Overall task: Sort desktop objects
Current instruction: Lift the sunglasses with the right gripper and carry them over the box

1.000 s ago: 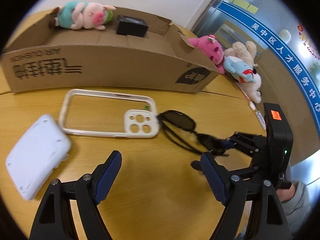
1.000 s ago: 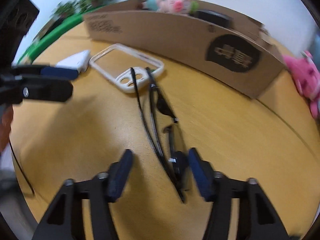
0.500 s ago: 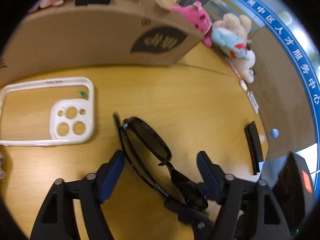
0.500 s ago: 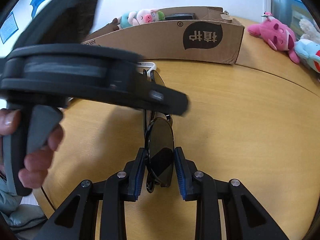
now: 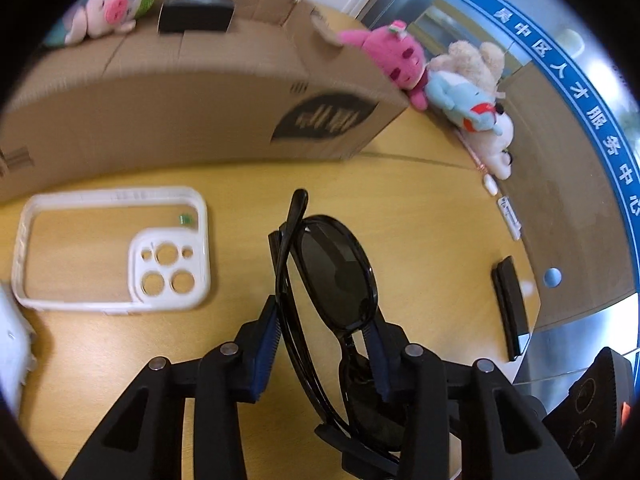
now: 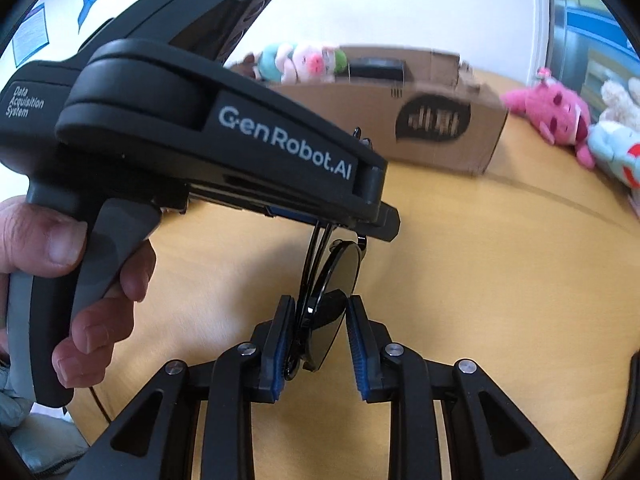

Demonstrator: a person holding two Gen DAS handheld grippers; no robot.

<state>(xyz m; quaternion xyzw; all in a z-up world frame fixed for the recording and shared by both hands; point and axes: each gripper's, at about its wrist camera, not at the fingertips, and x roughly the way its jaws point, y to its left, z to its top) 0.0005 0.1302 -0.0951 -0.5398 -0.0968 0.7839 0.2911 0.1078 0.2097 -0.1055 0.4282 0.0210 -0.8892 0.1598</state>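
Observation:
Folded black sunglasses (image 5: 334,280) are held above the wooden table. My left gripper (image 5: 324,344) is shut on them, its blue pads pressing both sides near the bridge. In the right wrist view the sunglasses (image 6: 328,300) sit between my right gripper's (image 6: 320,344) pads; the left pad touches the frame and a small gap shows at the right pad, so its hold is unclear. The left gripper's black body (image 6: 192,148) fills the upper left of that view. A cardboard box (image 5: 192,108) stands behind, holding a pig plush (image 5: 108,12) and a black box (image 5: 196,12).
A white phone case (image 5: 112,252) lies left on the table, with a white device (image 5: 12,344) at the far left edge. Pink (image 5: 396,56) and blue-and-cream plush toys (image 5: 476,108) lie right of the box. A black bar (image 5: 510,312) lies at right.
My left gripper swung over the sunglasses and closed on them. The right gripper, closed on them half a second ago, has widened slightly. The sunglasses have come up off the table.

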